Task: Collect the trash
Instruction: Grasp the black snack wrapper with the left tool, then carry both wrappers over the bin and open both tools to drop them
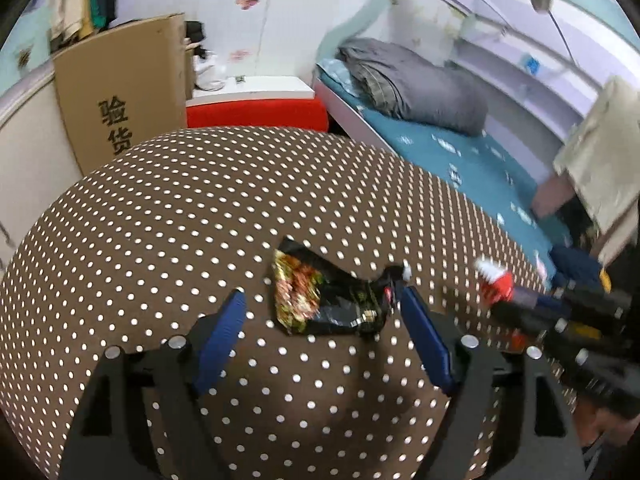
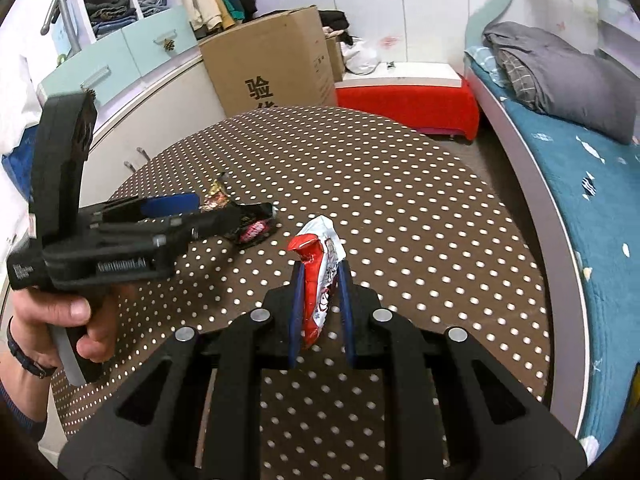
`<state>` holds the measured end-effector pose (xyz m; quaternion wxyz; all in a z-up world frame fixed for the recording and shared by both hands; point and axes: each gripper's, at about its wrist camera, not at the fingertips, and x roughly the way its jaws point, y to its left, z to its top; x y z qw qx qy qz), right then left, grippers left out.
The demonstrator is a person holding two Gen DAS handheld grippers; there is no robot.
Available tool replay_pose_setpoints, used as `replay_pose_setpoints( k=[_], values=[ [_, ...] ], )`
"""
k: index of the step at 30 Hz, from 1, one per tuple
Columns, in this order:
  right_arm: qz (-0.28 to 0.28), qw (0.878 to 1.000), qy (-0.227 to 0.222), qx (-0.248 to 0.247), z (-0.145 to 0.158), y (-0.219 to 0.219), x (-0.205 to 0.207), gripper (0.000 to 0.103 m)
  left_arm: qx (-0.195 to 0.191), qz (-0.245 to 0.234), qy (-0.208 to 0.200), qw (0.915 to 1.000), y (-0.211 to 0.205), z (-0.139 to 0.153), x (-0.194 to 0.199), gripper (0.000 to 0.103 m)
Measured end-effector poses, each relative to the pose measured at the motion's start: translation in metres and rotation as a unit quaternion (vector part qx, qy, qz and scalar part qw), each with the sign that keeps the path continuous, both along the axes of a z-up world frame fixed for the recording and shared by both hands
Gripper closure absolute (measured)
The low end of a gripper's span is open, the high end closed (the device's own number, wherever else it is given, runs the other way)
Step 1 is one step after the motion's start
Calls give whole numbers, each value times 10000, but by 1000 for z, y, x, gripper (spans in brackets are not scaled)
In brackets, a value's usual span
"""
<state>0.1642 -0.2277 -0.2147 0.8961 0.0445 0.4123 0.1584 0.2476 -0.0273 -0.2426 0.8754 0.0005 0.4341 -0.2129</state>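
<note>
On cardboard box (image 2: 276, 68), "验货" print

polka-dot table (image 2: 400, 184); cardboard box (image 2: 276, 68) behind; red bench (image 2: 404, 106); bed (image 2: 580, 168) right; butterfly-stickered wall (image 2: 360, 4).

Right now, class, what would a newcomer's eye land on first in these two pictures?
Probably the red and white wrapper, pinched upright in the right tongs above the brown polka-dot table. Next, the black snack packet lying flat on that table between the open left tongs. Behind stands a cardboard box.
</note>
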Motion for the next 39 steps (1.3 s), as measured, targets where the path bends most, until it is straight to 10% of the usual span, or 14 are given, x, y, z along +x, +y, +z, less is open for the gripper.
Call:
replay_pose_setpoints(
  k=[4,8,25,39],
  values=[
    [-129,9999,4,43,2,-7,-3,86,80,-307,-59,9995,-11,-5,-3,27],
    [-215,9997,-2,67,4,-12,-5,86,-52,-514,-27,9987,-20,-4,-2,51],
    [-682,9970,-273,252,26,-68,-14,86,-551,-626,-294,9961,-51,37,-19,54],
    [-1975,9762,-306,845,31,-205,-31,86,-495,-1452,-614,9862,-170,83,-51,54]
  ],
)
